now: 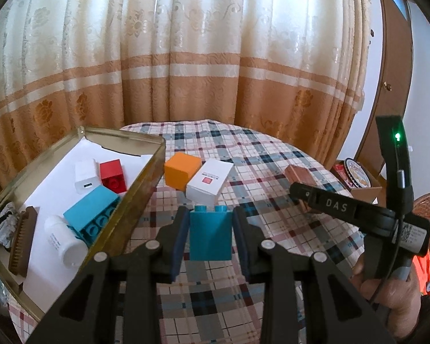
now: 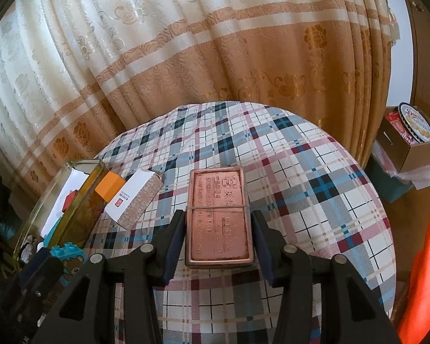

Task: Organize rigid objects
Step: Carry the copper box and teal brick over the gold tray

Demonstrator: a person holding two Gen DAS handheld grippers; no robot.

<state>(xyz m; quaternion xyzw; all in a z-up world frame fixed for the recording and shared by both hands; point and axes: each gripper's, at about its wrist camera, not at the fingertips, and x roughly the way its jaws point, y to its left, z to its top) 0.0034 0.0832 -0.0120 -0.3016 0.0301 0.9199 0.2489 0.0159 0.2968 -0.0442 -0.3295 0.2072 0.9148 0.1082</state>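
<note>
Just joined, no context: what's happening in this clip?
A person with two handheld grippers is sorting small items into a gold tin on a plaid-covered table. The left gripper holds a blue toy brick beside the tin; the right gripper holds a copper-coloured case. An orange block and white box wait on the cloth.

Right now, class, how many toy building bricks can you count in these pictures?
3. A small blue brick is held in the left gripper; a red brick and a larger blue brick lie inside the tin tray. Others may be hidden.
</note>
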